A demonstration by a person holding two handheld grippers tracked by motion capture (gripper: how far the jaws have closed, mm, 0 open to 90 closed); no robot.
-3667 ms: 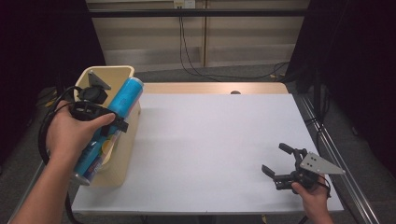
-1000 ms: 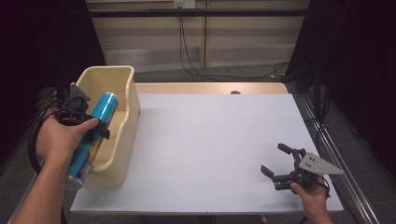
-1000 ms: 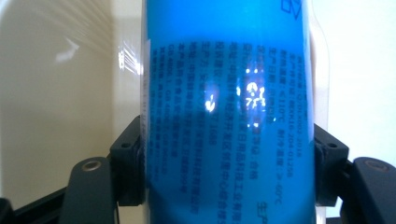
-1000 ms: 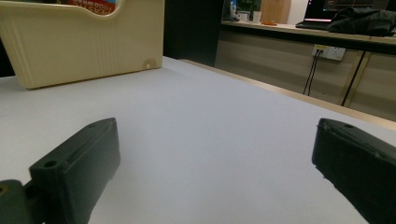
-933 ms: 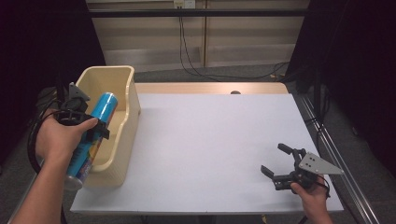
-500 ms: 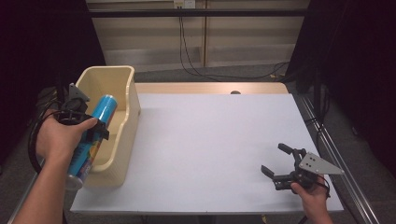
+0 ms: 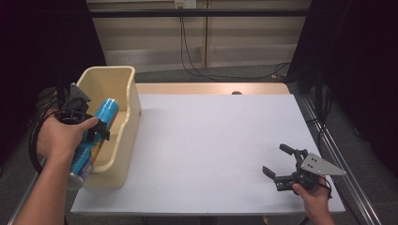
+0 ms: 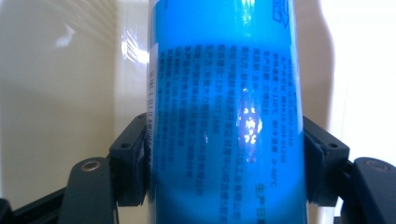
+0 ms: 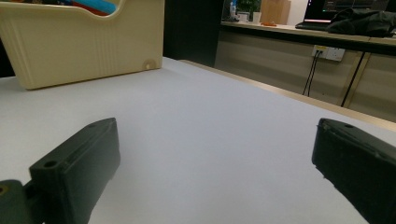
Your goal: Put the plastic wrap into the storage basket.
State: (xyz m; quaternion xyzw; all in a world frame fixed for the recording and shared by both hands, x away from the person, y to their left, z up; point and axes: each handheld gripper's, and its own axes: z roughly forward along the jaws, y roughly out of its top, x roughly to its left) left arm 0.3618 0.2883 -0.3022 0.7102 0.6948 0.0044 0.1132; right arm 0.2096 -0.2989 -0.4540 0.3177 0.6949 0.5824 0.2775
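The left hand-held gripper is clenched on a blue can, its two black pads pressing the can's sides (the left gripper view shows them squeezed against the printed label), and it holds the can tilted over the near left part of a cream bin, the can's top pointing far and right, its silver bottom end sticking out past the bin's near left wall. The bin stands at the left edge of the bench, its long side running near to far, its left wall about level with the bench's left edge. The right hand-held gripper rests low near the bench's near right corner, released, its jaws spread wide with nothing between them, pointing left across the white top. Between the bin and that gripper the bench lies bare, a broad open stretch reaching to the far wooden strip and the right rail. Counted: one can, one bin, two hand-held grippers, two hands. In the right gripper view the bin stands well off, with something blue and red showing above its rim.
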